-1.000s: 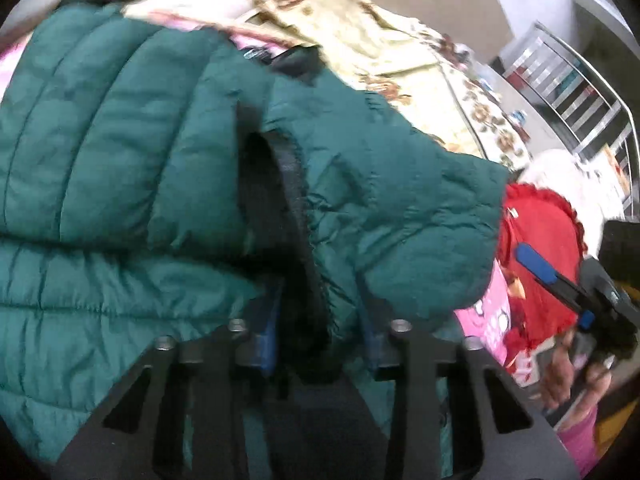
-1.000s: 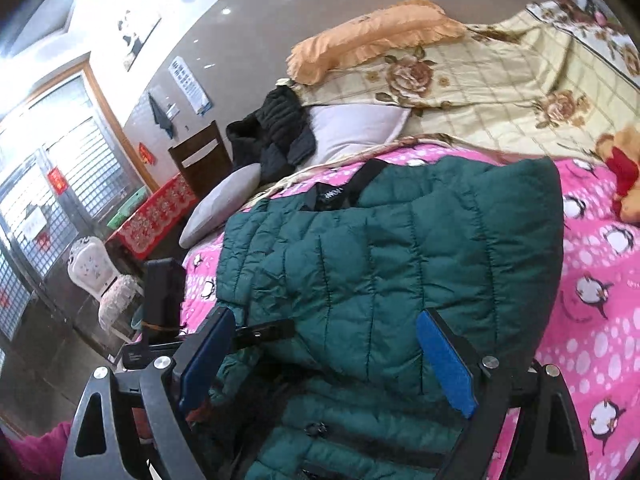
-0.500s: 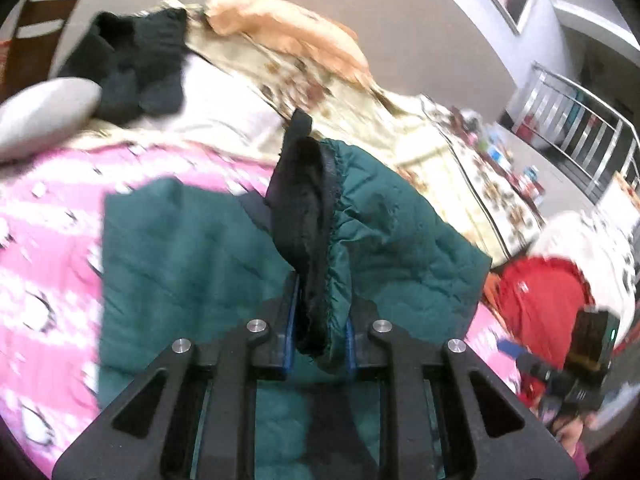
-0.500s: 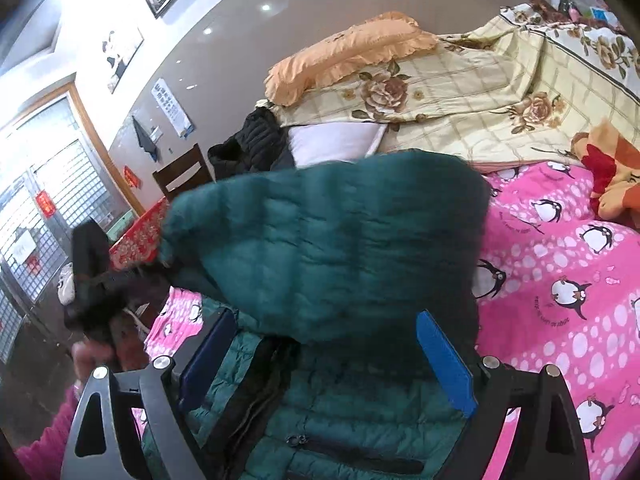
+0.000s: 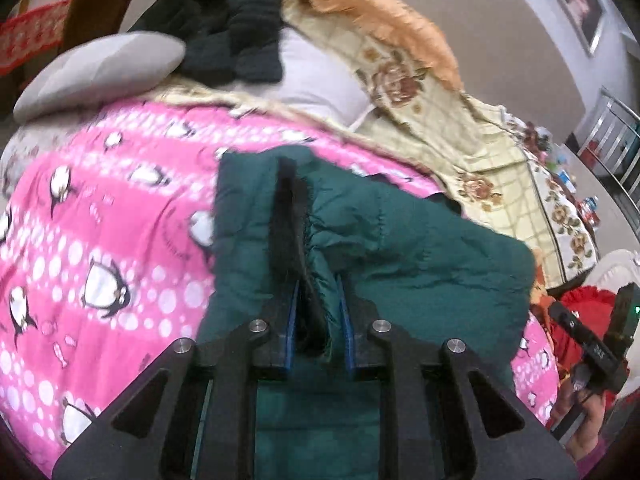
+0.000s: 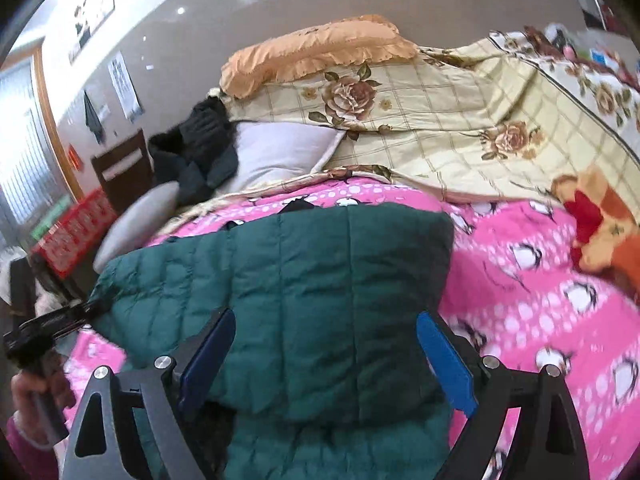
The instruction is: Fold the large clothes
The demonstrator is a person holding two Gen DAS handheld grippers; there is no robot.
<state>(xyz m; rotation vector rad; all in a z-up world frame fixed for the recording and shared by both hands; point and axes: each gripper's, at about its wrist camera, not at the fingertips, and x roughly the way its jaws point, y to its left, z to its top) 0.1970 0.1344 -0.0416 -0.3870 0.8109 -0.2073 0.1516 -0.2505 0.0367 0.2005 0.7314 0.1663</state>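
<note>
Jacket (image 5: 420, 248): one, dark green, quilted, puffy, lying on the pink penguin-print blanket (image 5: 100, 240) that covers the bed, towards its near edge. Count of other items on the bed: one orange frilled pillow (image 6: 312, 52), one grey pillow (image 5: 100, 68), one white pillow (image 6: 280, 152), one heap of black clothing (image 5: 224, 28) on the pillows at the head end, one floral cream quilt (image 6: 460, 112) along the far side, one stuffed bear (image 6: 596, 220) at the blanket's right edge in the right wrist view.

Left gripper (image 5: 318, 320): jaws clenched on a raised fold of the jacket, green shell and black lining edge standing up between the blue pads; the rest of the garment hangs away to both sides of the fingers.

Right gripper (image 6: 326, 360): jaws spread wide but closing. The jacket's folded quilted panel lies between and beyond the blue pads (image 6: 444, 360); pads do not press on it. Fabric passes under both fingers.

Each gripper is visible at the other camera's frame edge, held in a hand.
</note>
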